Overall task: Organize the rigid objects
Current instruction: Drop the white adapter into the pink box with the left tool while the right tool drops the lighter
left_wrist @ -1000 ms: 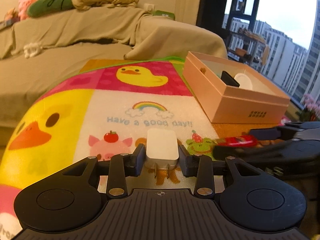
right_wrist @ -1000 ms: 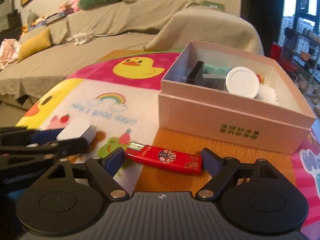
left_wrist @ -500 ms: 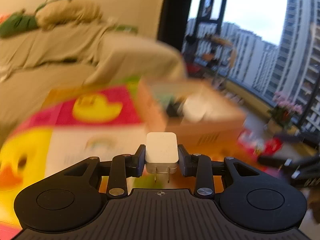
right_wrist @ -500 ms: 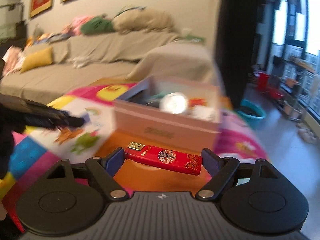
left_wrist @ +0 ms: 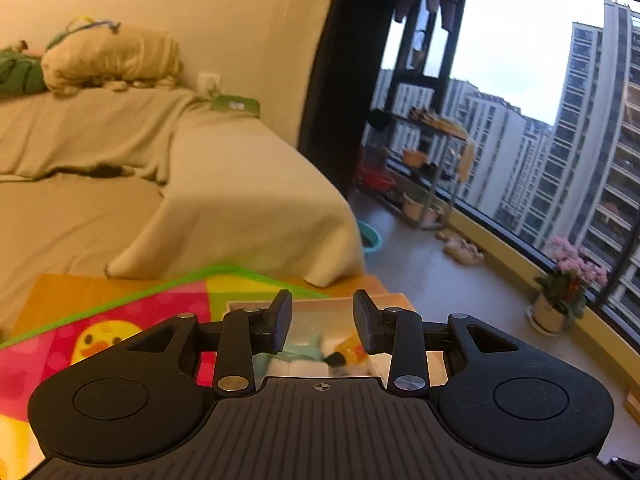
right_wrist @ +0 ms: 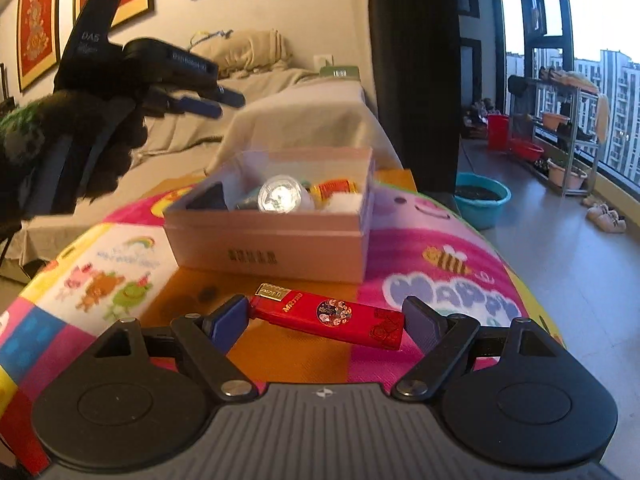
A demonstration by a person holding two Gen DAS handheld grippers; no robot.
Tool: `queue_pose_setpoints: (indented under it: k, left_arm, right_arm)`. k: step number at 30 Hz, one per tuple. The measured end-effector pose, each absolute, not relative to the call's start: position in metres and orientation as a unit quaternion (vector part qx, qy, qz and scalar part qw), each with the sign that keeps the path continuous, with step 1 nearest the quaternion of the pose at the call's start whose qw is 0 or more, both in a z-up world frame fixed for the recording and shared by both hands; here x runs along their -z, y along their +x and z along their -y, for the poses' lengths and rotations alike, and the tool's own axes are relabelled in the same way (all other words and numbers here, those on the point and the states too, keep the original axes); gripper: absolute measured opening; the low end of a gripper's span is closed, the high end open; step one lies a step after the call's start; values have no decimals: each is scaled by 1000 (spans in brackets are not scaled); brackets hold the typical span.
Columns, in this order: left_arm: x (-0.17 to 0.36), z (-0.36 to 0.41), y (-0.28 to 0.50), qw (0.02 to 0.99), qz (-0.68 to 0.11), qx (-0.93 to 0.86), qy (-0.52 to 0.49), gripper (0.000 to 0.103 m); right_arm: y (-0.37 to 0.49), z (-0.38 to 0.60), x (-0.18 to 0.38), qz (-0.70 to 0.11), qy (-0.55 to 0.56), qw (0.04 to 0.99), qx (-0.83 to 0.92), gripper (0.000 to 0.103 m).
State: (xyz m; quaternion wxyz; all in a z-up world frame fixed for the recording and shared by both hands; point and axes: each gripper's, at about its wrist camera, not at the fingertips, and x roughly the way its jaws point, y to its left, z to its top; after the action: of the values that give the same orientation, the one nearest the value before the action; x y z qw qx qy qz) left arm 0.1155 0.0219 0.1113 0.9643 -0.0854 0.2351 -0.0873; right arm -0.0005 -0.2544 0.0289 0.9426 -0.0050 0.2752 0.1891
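Left gripper had just let go, jaws apart – white square plug charger dropped into the pink cardboard box at 12 o'clock, while right gripper clamped the red rectangular lighter.

Colourful cartoon mat covers table, duck picture at its left side. Beige covered sofa behind, far left, with bundled blanket on its back. Red framed pictures on far wall. Teal basin on floor at right. Metal shelf rack by window. Pink flower pot near window at right. Tall buildings outside.
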Motion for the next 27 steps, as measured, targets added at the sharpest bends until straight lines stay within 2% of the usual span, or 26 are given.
queue_pose_setpoints:
  k: [7,12,17,21,27]
  left_arm:
    - [-83,-31,54,955,-273,99,-62,37]
    - [-66,-38,9,947,-292,115,-66,37]
    - [-42,-42,-5,941,-324,93,-27,38]
    - [-28,-61,-12,932,-358,64,0,38]
    - [-18,-80,-27,918,-390,64,36,38]
  right_arm:
    - [7,258,-34,-264,-7,947,-182,84]
    - [35,241,-68,-222,-15,957,-184,84]
    - [99,199,-112,-194,-16,962,-190,84]
    - [130,169,-118,-229,-50,961,-149,86]
    - [77,176,-86,-265,-44,947,-177,86]
